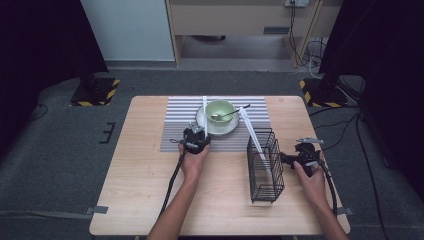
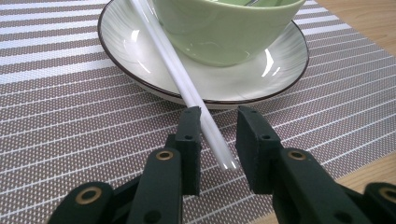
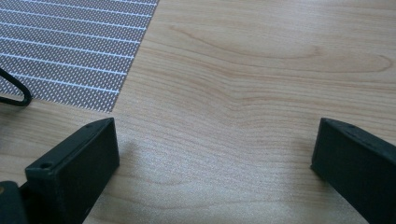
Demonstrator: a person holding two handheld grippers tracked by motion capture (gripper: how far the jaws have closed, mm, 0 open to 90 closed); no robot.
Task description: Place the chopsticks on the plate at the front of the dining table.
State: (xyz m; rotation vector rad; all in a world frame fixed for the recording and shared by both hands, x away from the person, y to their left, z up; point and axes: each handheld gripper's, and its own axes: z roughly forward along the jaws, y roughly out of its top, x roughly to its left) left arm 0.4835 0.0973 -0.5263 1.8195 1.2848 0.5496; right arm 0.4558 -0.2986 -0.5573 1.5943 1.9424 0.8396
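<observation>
High view: a green bowl holding a spoon sits on a plate near the surface's far edge; a wire basket holds one white chopstick. Left gripper has narrow jaws around another chopstick, pads not clearly pressing. Right gripper gapes wide, empty, beside the basket.

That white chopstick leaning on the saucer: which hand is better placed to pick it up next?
The left. Its tongs already straddle the white chopstick at its near end, by the saucer. The right tongs stand wide open over bare table, beyond the wire basket.
</observation>
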